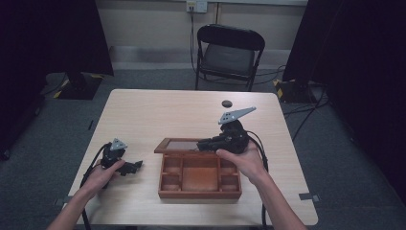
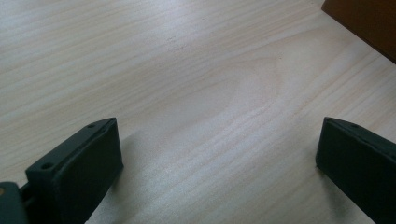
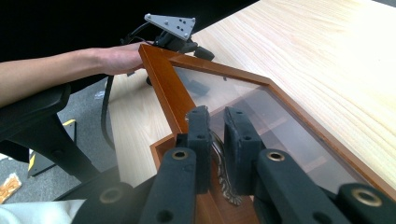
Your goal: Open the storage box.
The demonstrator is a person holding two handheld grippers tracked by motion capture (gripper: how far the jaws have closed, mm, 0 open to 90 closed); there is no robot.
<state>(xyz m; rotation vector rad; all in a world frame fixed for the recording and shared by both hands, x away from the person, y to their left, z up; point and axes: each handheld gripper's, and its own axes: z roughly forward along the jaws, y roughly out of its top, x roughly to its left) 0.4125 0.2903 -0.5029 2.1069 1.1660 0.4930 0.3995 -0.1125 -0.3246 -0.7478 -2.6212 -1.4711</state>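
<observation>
The right gripper (image 3: 217, 135) pinches the metal clasp (image 3: 223, 175) on the glass lid (image 3: 243, 109) of the wooden box (image 1: 198, 175) — lid raised, box mid-table. The left gripper (image 2: 219, 163) rests spread on the table (image 2: 187, 70), its 2 jaws empty.

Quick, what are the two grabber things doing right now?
Left gripper: open, holding nothing, over the table.
Right gripper: shut on the box lid's metal clasp.
</observation>
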